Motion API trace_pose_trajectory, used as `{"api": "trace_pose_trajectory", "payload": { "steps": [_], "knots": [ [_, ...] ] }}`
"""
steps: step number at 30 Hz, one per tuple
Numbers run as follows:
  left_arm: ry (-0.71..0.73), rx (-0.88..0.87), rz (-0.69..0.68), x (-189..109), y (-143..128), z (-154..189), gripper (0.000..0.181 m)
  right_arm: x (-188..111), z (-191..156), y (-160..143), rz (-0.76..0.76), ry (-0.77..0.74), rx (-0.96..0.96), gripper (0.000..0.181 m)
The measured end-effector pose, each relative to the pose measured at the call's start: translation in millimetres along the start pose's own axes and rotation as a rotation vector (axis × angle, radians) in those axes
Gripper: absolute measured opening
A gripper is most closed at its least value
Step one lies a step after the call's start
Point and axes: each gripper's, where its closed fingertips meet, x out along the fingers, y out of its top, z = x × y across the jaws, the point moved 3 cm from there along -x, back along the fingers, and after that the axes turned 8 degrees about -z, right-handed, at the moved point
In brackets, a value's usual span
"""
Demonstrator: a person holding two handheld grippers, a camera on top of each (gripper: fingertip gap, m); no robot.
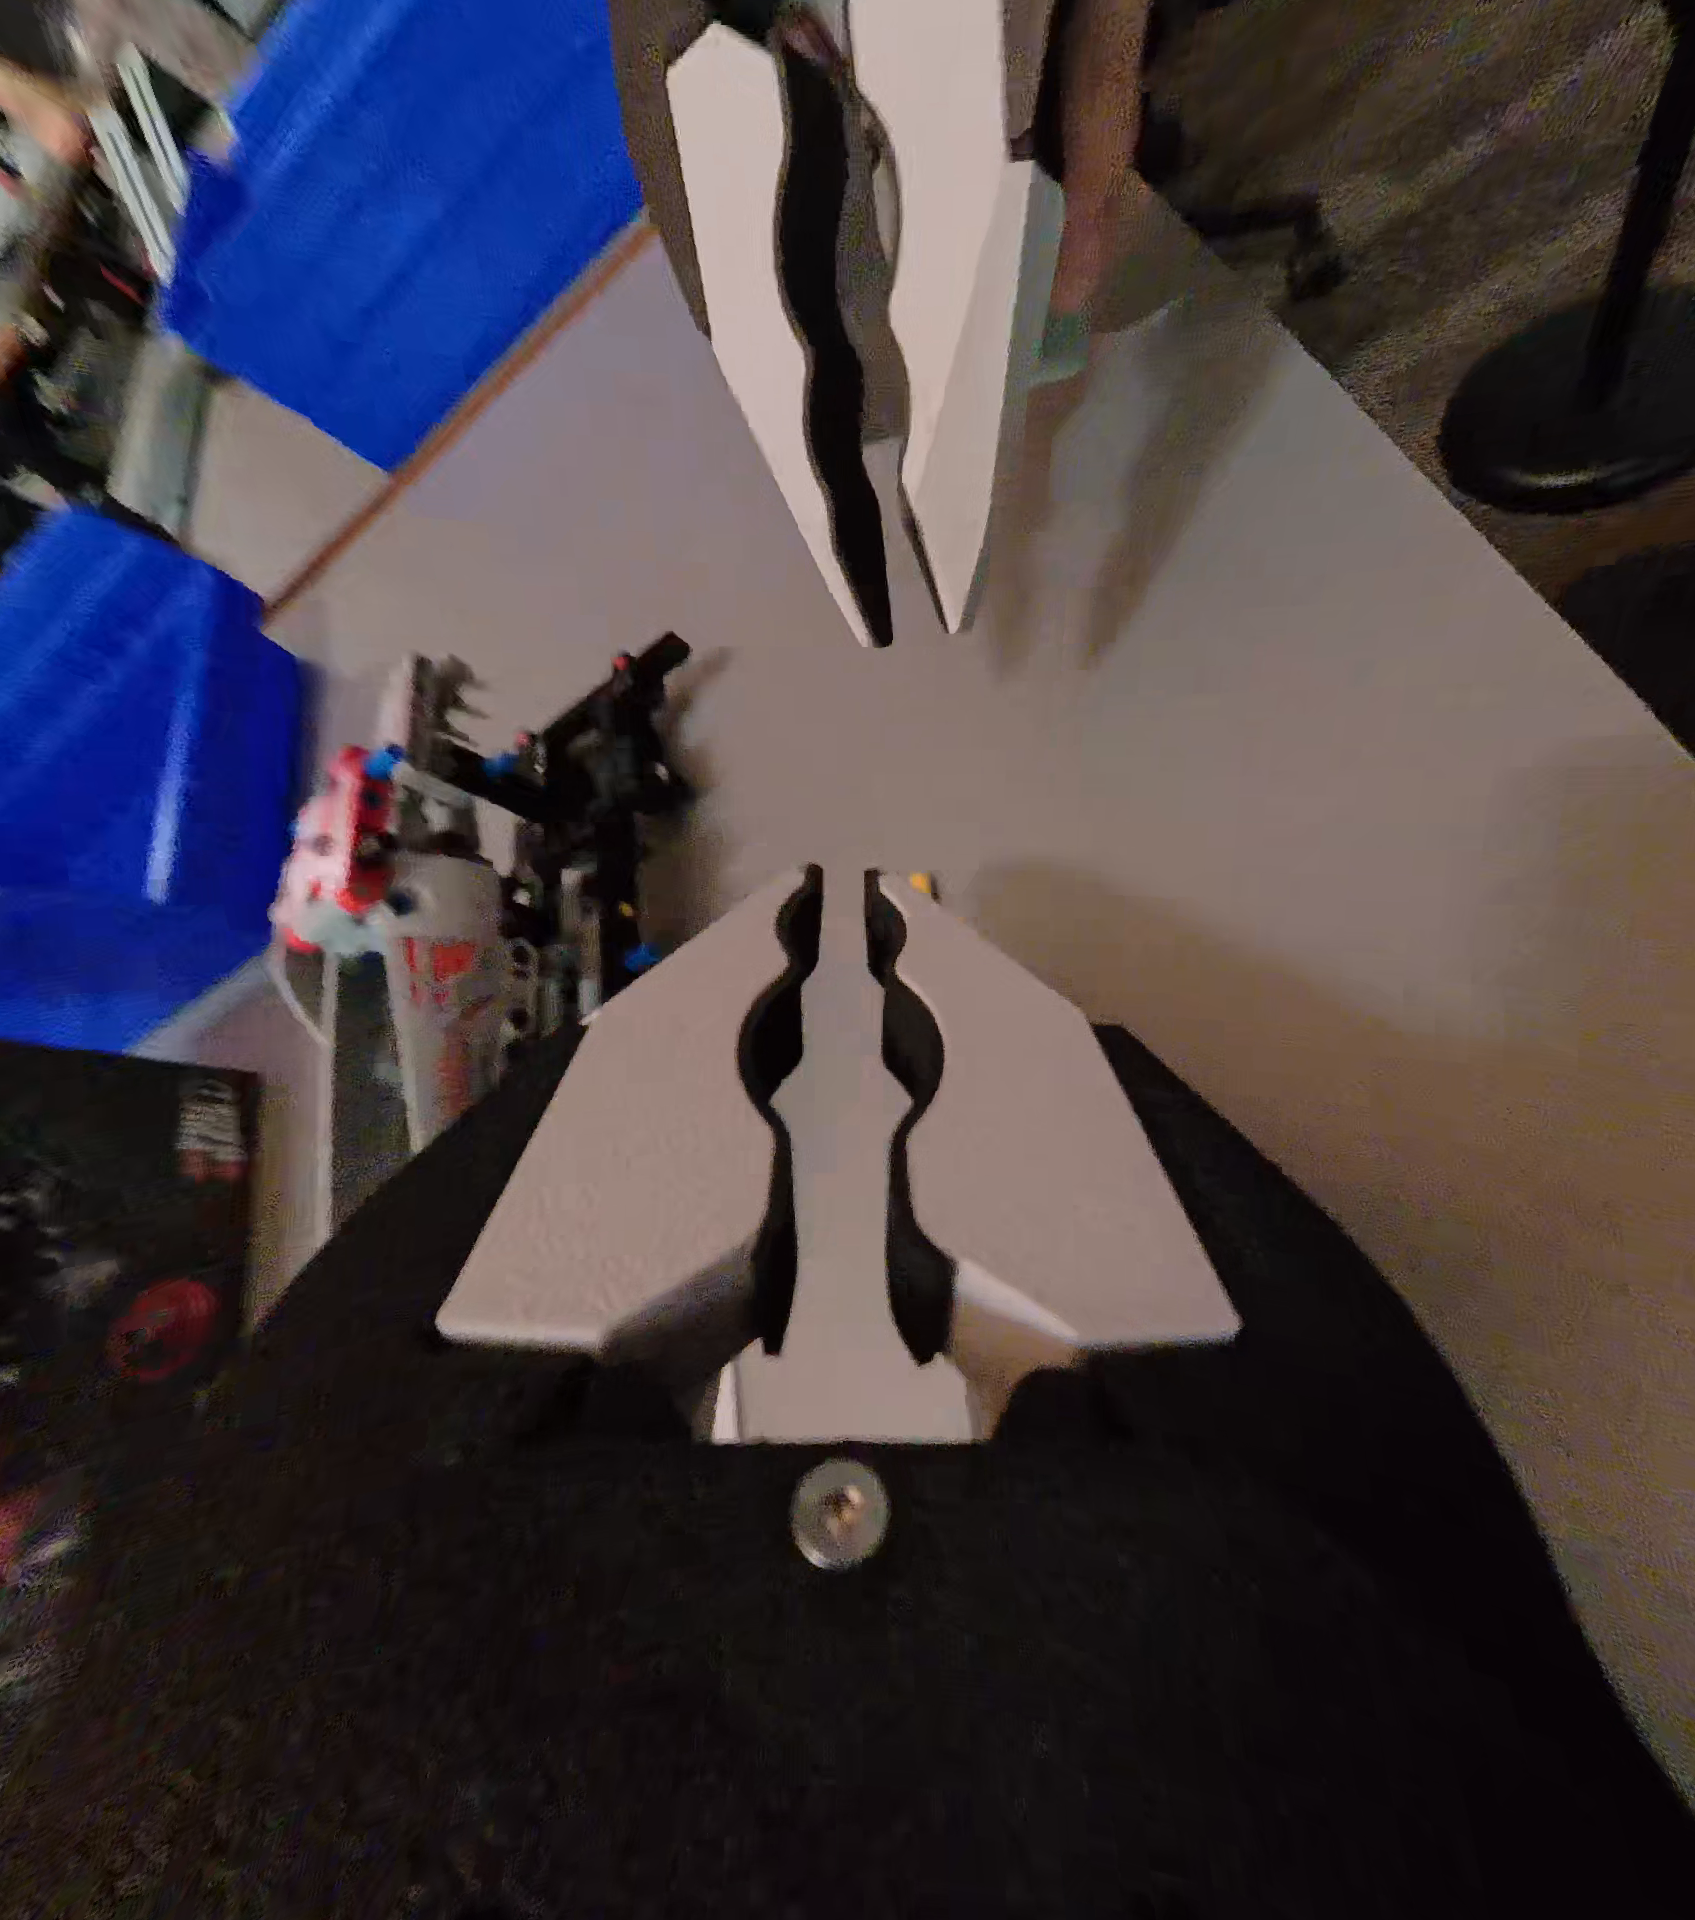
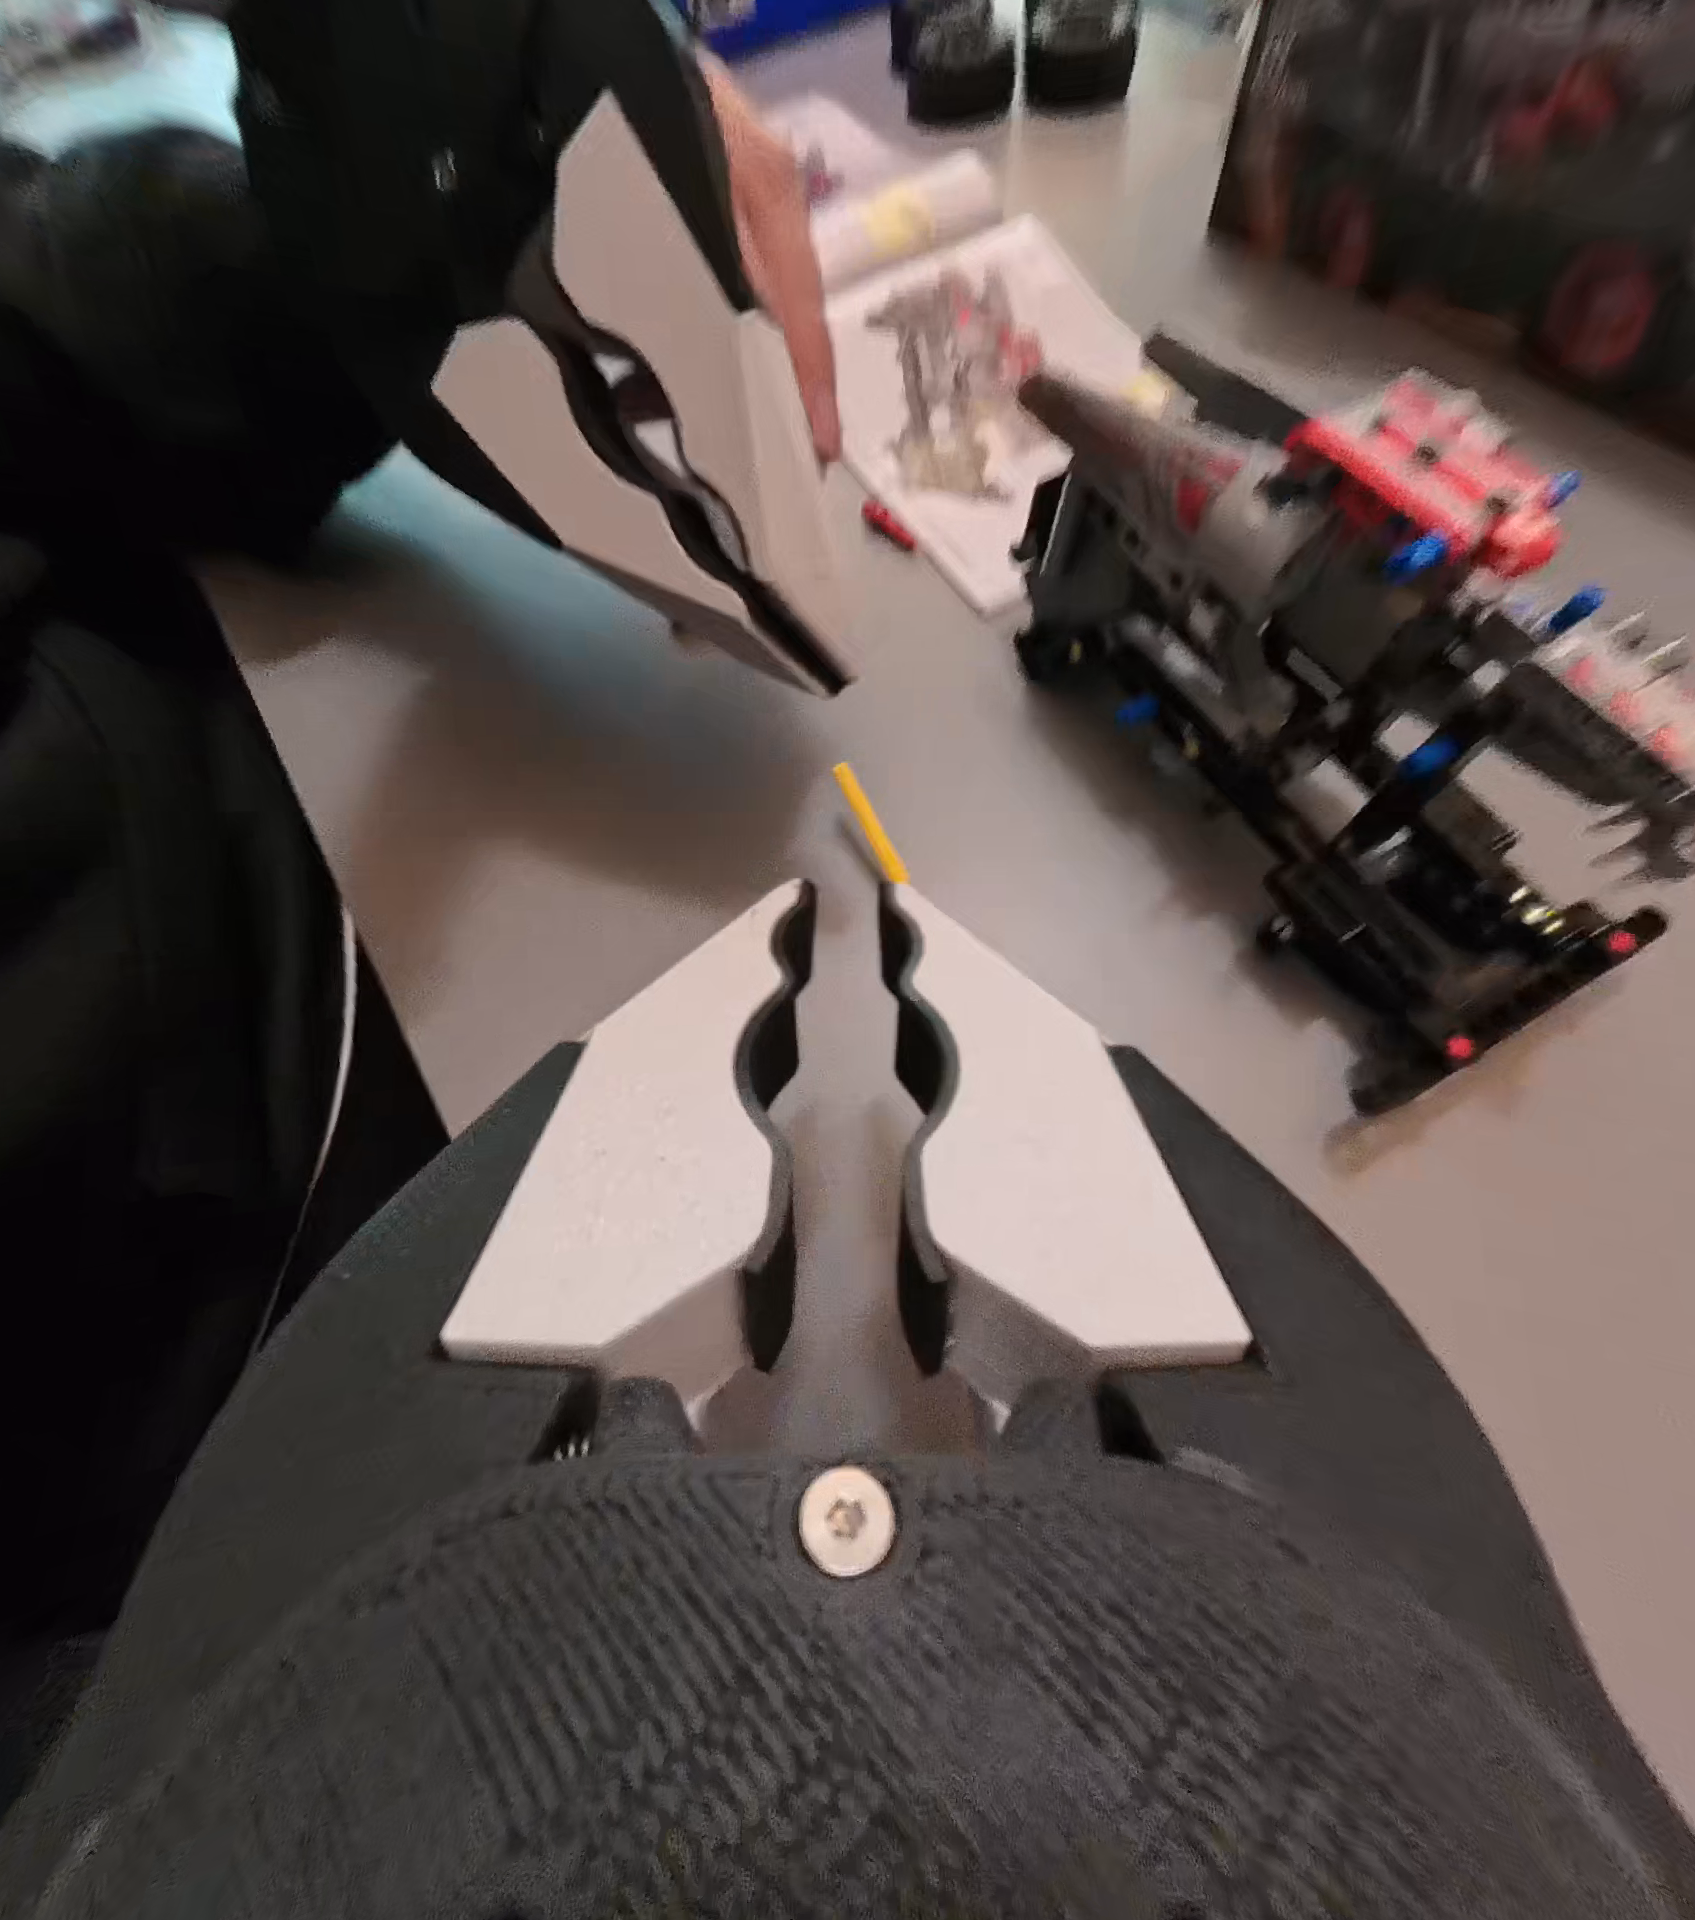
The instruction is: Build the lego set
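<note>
A thin yellow axle [image 2: 869, 823] lies on the grey table [image 2: 614, 727], just ahead of my right gripper [image 2: 848, 899]; only its end shows in the left wrist view [image 1: 924, 884]. My right gripper is empty, its jaws a narrow gap apart. My left gripper [image 1: 843, 881] is also empty with a narrow gap; in the right wrist view [image 2: 822, 681] it points down at the table just beyond the axle. The two grippers face each other tip to tip; the right one also shows in the left wrist view [image 1: 910, 632]. The part-built black, grey and red lego model [image 2: 1342, 675] [image 1: 552, 831] stands to the side.
An open instruction booklet [image 2: 947, 416] and a small red piece [image 2: 890, 525] lie behind the model. The dark set box [image 2: 1549, 156] [image 1: 64, 1195] and two blue bins [image 1: 386, 208] [image 1: 84, 727] stand at the table's far side. A person's dark clothing [image 2: 43, 727] is at the near edge.
</note>
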Motion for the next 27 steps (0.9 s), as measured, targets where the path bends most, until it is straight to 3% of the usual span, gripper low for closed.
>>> {"api": "trace_pose_trajectory", "payload": {
  "steps": [1, 4, 6, 7, 10, 14, 19, 23, 27],
  "knots": [
    [-0.034, -0.078, -0.037, 5.9, -5.1, 1.8, 0.014, 4.0, -0.7, -6.3, -0.043, 0.011, 0.006, 0.006],
    [-0.130, -0.195, -0.192, 24.0, -28.6, 10.8, 0.031, 15.1, 6.8, -17.1, -0.137, -0.046, -0.004, 0.012],
    [-0.085, -0.299, -0.222, 31.1, -35.9, 1.2, 0.019, 19.6, 6.0, -20.2, -0.165, -0.032, -0.001, 0.015],
    [-0.100, -0.346, -0.229, 32.7, -37.5, 0.6, 0.005, 20.6, 5.6, -20.2, -0.162, -0.030, -0.006, 0.015],
    [-0.146, -0.447, -0.235, 33.4, -37.7, 0.4, 0.002, 20.2, 7.7, -20.0, -0.153, -0.036, 0.003, 0.014],
    [-0.148, -0.369, -0.194, 30.8, -35.6, 2.2, 0.002, 20.0, 14.0, -18.9, -0.120, -0.064, 0.008, 0.016],
    [-0.020, -0.136, 0.043, 11.4, 1.2, -10.9, 0.002, 19.1, 17.1, -5.4, -0.009, -0.081, -0.006, 0.026],
    [-0.012, -0.029, 0.096, 4.7, 15.0, -18.0, 0.002, 14.3, 14.8, 7.8, 0.083, -0.081, -0.037, 0.007],
    [-0.040, 0.035, 0.144, 3.9, 27.6, -18.0, 0.002, 6.7, 10.0, 19.3, 0.169, -0.064, -0.048, 0.015]
  ]
}}
